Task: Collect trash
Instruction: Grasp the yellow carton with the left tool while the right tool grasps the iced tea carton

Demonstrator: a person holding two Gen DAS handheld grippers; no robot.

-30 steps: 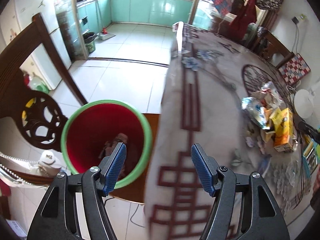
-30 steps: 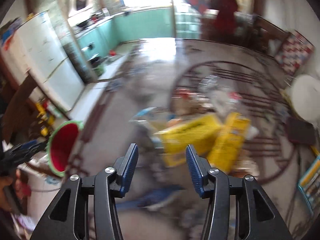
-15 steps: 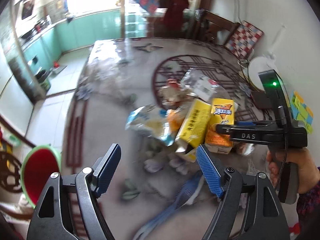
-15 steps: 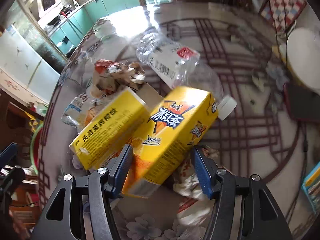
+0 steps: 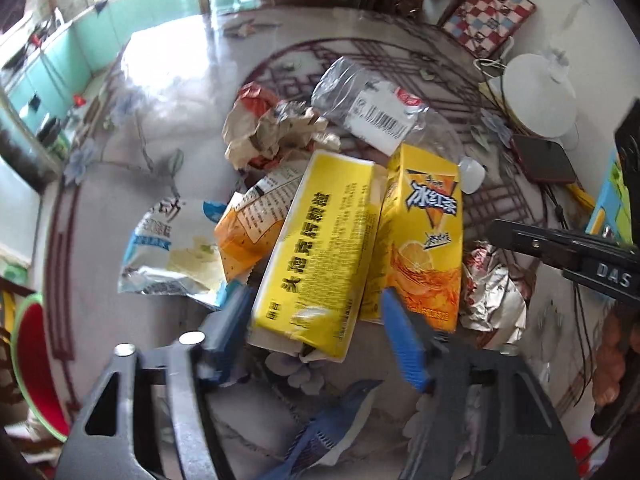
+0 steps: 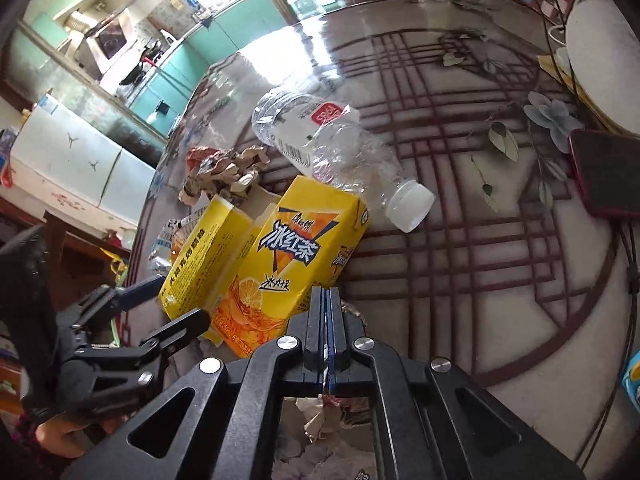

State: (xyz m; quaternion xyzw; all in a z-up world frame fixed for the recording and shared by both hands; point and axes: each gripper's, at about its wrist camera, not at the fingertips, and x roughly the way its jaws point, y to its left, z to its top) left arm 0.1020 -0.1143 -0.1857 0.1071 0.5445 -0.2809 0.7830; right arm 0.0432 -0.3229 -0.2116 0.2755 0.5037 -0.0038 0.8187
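Left claw (image 5: 316,334), jaws wide, straddles the near end of a long yellow box (image 5: 320,256) in the litter pile at mid-worktop (image 5: 168,80); its long axis runs from 6 toward 12 o'clock, tilted slightly right. At 3 o'clock lies an iced-tea carton (image 5: 424,236), parallel. Right claw (image 6: 328,336) is pressed together, apparently pinching crumpled wrapper (image 6: 324,412). Judged step: picking; next, close on the box, carry to the red bin (image 5: 34,368) at 8 o'clock.
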